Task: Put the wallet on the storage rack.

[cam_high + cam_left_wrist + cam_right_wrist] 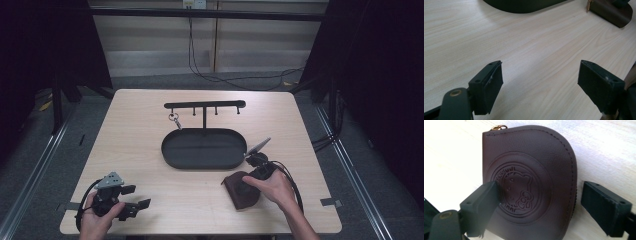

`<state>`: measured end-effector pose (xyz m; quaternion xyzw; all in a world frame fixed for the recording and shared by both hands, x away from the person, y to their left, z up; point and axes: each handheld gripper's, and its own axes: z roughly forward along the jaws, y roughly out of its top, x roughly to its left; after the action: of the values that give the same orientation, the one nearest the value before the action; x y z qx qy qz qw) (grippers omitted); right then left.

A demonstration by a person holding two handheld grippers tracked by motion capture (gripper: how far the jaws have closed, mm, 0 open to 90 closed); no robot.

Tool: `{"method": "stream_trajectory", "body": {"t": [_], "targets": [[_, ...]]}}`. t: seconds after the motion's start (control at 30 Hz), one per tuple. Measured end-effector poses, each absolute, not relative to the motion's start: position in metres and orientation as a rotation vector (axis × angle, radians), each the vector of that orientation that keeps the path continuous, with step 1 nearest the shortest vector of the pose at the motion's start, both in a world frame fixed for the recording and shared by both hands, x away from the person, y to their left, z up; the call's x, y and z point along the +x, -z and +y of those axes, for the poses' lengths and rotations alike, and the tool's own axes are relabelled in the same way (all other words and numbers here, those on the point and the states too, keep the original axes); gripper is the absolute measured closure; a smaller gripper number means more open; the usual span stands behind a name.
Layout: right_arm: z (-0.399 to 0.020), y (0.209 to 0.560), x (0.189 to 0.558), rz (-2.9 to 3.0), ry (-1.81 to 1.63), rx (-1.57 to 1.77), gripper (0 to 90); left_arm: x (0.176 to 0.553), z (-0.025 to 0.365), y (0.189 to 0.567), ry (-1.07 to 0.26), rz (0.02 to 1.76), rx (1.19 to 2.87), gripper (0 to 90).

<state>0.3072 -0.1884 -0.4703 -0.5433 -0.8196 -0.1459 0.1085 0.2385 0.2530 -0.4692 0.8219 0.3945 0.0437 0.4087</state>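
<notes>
My right tool [541, 207] hangs wide over the brown pouch [531, 182] lying flat on the counter [150, 150] right below it, grasp not yet made, so next I'd lower and pinch its rim; left tool [540, 85] wide, idle.

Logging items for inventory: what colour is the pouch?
Dark brown leather pouch with an embossed round emblem, clearest in the right gripper view.

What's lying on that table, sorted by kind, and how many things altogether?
Brown leather pouch: 1
Black oval tray with a hook rack: 1
Key ring hanging on the rack: 1
Hand-held grippers, left gripper and right gripper: 2
Total: 5
</notes>
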Motion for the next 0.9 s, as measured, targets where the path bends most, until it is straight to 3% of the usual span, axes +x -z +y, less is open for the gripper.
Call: {"method": "stream_trajectory", "body": {"t": [0.27, 0.4, 0.6, 0.9], "targets": [[-0.188, 0.468, 0.308, -2.385, 0.44, -1.591, 25.3, 0.238, 0.253, 0.47, -0.099, 0.991, 2.072, 19.9], [-0.194, 0.456, 0.309, -2.398, 0.482, -1.618, 48.1, 0.239, 0.254, 0.47, -0.102, 0.992, 2.071, 19.9], [-0.194, 0.445, 0.311, -2.441, 0.508, -1.642, 61.2, 0.238, 0.254, 0.469, -0.098, 0.982, 2.06, 19.9], [-0.186, 0.427, 0.311, -2.523, 0.467, -1.628, 68.4, 0.238, 0.255, 0.468, -0.117, 0.981, 2.06, 19.9]]}}
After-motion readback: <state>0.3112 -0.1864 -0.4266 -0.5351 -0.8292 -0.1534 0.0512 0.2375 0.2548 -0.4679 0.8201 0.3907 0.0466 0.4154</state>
